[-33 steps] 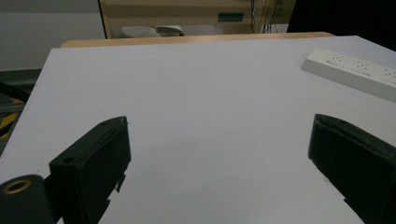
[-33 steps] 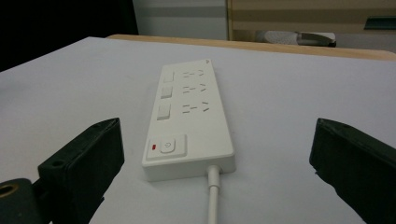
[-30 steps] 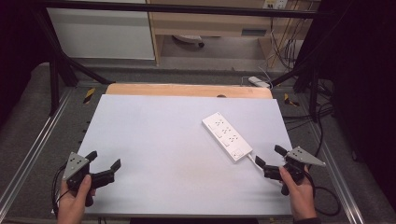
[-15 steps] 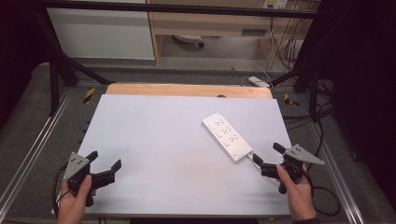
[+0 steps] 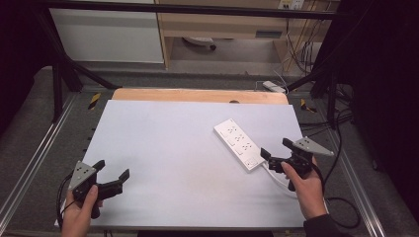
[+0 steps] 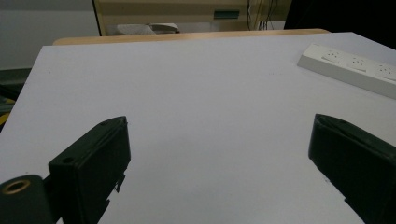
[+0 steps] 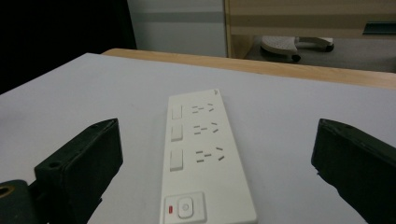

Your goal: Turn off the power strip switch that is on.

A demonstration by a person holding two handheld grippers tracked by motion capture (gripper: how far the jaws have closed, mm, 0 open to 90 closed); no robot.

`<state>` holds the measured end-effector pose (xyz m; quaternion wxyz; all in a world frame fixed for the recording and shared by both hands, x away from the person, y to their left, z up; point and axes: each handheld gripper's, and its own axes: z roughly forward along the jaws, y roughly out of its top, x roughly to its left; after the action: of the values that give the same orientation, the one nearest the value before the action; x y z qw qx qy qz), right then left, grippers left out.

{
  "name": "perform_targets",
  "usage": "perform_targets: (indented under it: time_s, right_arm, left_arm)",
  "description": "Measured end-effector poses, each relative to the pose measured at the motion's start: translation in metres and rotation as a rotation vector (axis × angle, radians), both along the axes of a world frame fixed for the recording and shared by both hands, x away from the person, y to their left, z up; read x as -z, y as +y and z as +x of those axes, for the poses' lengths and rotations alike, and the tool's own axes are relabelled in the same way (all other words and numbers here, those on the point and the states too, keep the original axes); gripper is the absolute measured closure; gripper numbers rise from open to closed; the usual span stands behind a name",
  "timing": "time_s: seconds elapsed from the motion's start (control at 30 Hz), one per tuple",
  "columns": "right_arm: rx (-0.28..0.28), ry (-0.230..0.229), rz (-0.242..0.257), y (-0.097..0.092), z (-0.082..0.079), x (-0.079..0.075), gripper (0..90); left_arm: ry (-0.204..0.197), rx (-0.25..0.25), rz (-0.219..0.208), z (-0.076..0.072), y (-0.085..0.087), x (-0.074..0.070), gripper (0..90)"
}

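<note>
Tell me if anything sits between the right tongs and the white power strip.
Nothing visible does. The right tongs are open at the near end of the power strip, which lies flat on the white table with bare surface around it.

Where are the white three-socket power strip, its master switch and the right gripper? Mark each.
White three-socket power strip (image 5: 239,142): high view, middle of its face.
Master switch (image 7: 185,207): right gripper view, near end.
Right gripper (image 5: 275,148): high view, between its tips.

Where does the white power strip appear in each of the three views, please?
High view: power strip right of centre, lying diagonally, before the right gripper.
Left gripper view: upper right corner.
Right gripper view: centre, between the open jaws.
Shared landmark: wooden table edge.
</note>
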<state>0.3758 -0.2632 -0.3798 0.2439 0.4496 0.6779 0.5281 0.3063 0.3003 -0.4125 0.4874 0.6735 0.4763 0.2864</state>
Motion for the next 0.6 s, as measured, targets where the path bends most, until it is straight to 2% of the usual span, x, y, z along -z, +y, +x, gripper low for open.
perform_targets:
  time_s: [0.13, 0.37, 0.5, 0.6]
  right_arm:
    - [-0.013, 0.001, -0.017, 0.006, 0.011, -0.007, 3.0]
    - [-0.02, 0.005, -0.02, 0.013, 0.027, -0.014, 3.1]
    - [-0.022, 0.012, -0.048, 0.018, 0.037, -0.02, 3.2]
    - [-0.028, 0.035, -0.061, 0.022, 0.046, -0.025, 3.4]
  left_arm:
    - [0.001, 0.0, 0.0, 0.0, 0.0, 0.001, 5.4]
    - [0.009, -0.003, -0.001, 0.001, 0.0, 0.002, 5.4]
    - [0.009, -0.002, 0.003, 0.001, 0.0, 0.002, 5.4]
    - [0.012, -0.001, 0.007, 0.001, 0.0, 0.002, 5.4]
